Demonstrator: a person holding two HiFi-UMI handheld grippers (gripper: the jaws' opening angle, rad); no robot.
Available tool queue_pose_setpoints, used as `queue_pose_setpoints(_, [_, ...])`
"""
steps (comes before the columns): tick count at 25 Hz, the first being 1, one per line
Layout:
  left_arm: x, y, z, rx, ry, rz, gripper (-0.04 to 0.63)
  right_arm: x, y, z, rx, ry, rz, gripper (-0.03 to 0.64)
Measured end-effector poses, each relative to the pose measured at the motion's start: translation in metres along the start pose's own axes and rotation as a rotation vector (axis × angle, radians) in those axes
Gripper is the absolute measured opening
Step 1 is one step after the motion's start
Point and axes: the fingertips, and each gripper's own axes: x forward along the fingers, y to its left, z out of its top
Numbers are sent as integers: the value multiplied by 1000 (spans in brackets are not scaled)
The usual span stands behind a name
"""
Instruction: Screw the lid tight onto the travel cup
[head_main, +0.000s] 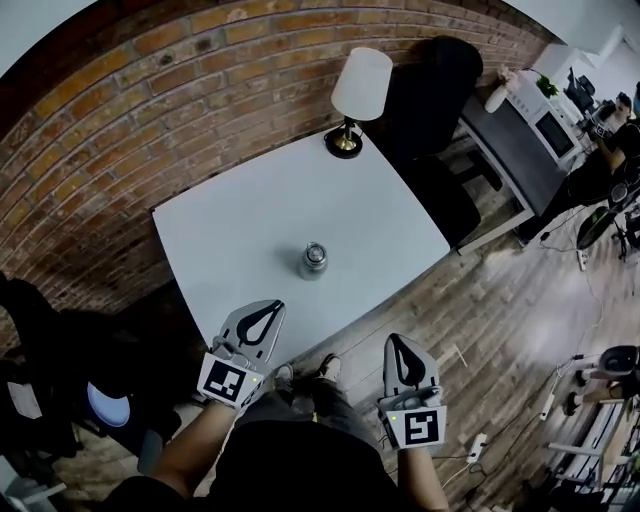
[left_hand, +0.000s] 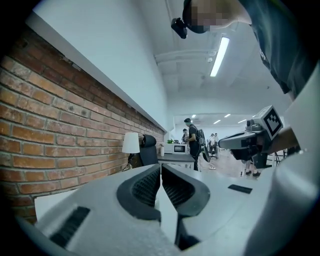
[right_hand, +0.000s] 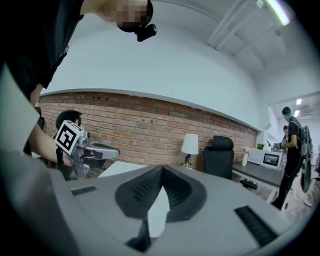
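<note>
A small metal travel cup (head_main: 314, 260) with its lid on stands upright near the middle of the white table (head_main: 230, 220). My left gripper (head_main: 266, 310) hovers at the table's near edge, left of and nearer to me than the cup, shut and empty. My right gripper (head_main: 400, 345) hangs off the table's near right side over the floor, also shut with nothing in it. In the left gripper view my left gripper (left_hand: 161, 167) points level across the room; the right gripper (left_hand: 250, 140) shows beside it. In the right gripper view my right gripper (right_hand: 161, 172) faces the brick wall. The cup is hidden in both gripper views.
A lamp (head_main: 356, 95) with a white shade stands at the table's far corner. A black office chair (head_main: 432, 90) sits beyond the table's right side, a grey side table with a microwave (head_main: 545, 125) further right. A brick wall (head_main: 120, 110) runs behind. People stand in the far room (left_hand: 192, 145).
</note>
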Motion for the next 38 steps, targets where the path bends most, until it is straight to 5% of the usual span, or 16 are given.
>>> queue_pose_setpoints(5, [8, 10, -2, 37, 8, 87, 31, 35, -10, 0, 4, -12, 115, 14])
queue_pose_setpoints(13, [48, 12, -51, 96, 80, 93, 32, 87, -7, -17, -44, 9, 271, 14])
queue_pose_setpoints(18, [71, 13, -80, -30, 112, 127, 32, 120, -6, -36, -43, 41, 354, 14])
queue_pose_setpoints(23, [90, 24, -107, -48, 126, 125, 39, 150, 5, -49, -74, 30, 425, 14])
queue_pose_setpoints(25, [98, 27, -119, -19, 136, 110, 132, 161, 9, -55, -78, 29, 457, 14])
queue_pose_setpoints(32, [126, 33, -155, -32, 163, 91, 235, 194, 24, -80, -65, 48, 590, 134])
queue_pose_setpoints(38, [145, 39, -166, -80, 99, 82, 331, 219, 40, -108, -73, 46, 727, 224])
